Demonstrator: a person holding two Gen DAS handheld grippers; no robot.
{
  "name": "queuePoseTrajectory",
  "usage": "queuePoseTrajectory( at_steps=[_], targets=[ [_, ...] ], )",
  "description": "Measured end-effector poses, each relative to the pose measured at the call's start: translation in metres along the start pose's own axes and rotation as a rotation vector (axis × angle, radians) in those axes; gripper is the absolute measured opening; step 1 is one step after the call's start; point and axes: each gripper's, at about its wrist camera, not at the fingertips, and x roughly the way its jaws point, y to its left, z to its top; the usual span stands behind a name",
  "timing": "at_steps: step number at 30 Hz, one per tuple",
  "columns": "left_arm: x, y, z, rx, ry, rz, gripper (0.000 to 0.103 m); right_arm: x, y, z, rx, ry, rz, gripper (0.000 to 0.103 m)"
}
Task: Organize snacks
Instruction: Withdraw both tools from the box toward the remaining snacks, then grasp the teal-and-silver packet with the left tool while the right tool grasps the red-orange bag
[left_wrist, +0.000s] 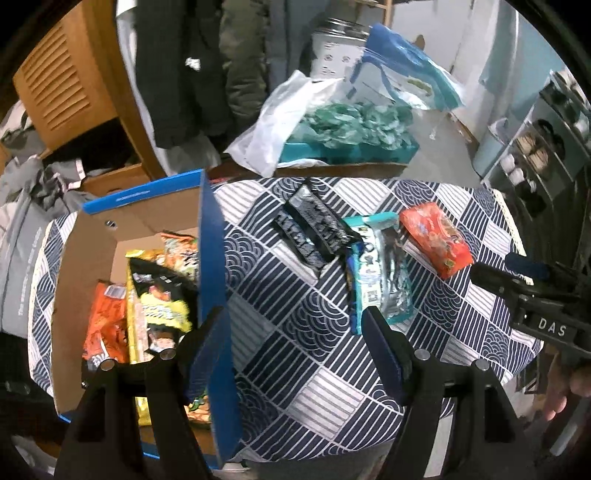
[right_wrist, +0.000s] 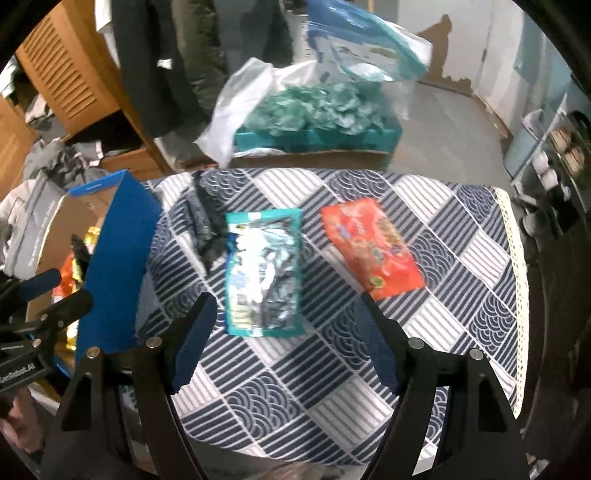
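Note:
A cardboard box (left_wrist: 88, 258) with blue flaps stands on the left of the patterned table (left_wrist: 295, 350) and holds several orange, yellow and black snack bags (left_wrist: 155, 295). On the table lie dark packets (left_wrist: 314, 229), a teal snack bag (left_wrist: 380, 266) and an orange snack bag (left_wrist: 436, 240). My left gripper (left_wrist: 295, 332) is open and empty, straddling the box's blue flap (left_wrist: 214, 258). My right gripper (right_wrist: 284, 325) is open and empty, just in front of the teal bag (right_wrist: 264, 269), with the orange bag (right_wrist: 373, 247) to its right. The right gripper also shows in the left wrist view (left_wrist: 517, 273).
Behind the table a teal box (left_wrist: 351, 147) with crumpled green paper and white plastic sits on cardboard. A wooden cabinet (left_wrist: 70, 92) and hanging coats stand at the back left. A shelf unit (left_wrist: 546, 147) is at the right. The box (right_wrist: 74, 229) is at the left in the right wrist view.

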Motion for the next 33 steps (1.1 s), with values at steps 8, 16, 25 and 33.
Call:
queuePoseTrajectory(
  at_steps=[8, 16, 25, 33],
  targets=[
    [0.019, -0.026, 0.007, 0.052, 0.018, 0.036, 0.079, 0.018, -0.037, 0.0, 0.044, 0.035, -0.028, 0.076],
    [0.055, -0.031, 0.017, -0.006, 0.095, 0.01, 0.079, 0.049, -0.061, 0.017, -0.025, 0.076, -0.07, 0.076],
    [0.096, -0.029, 0.026, -0.115, 0.156, -0.03, 0.079, 0.089, -0.071, 0.033, -0.121, 0.132, -0.064, 0.076],
    [0.117, -0.046, 0.03, -0.125, 0.186, -0.03, 0.079, 0.128, -0.079, 0.044, -0.223, 0.163, -0.088, 0.076]
  ],
)
